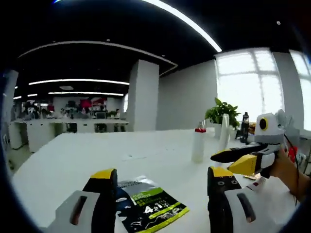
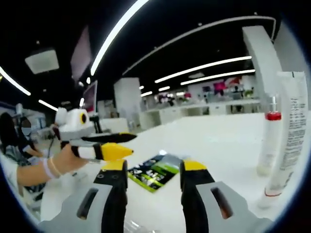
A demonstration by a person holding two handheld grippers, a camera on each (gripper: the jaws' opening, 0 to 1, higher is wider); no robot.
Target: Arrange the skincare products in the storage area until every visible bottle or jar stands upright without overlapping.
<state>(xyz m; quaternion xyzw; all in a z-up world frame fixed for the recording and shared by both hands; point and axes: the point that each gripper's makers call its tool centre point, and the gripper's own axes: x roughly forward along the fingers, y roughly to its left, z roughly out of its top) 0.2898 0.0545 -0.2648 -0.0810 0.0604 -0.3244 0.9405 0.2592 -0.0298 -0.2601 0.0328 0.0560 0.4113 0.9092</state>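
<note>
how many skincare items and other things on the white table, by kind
Bottles with a red collar: 1
Tall white tubes: 1
Green and black sachets: 1
Potted plants: 1
Total: 4

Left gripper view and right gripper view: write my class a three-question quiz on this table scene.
1. True or false: the white bottle with the red collar lies on its side.
2. What lies flat on the white table? A a mug; B a green-and-black leaflet; C a towel.
3. Fill in: the left hand-held gripper is open and holds ____.
Key: 1 false (it stands upright); 2 B; 3 nothing.
</note>
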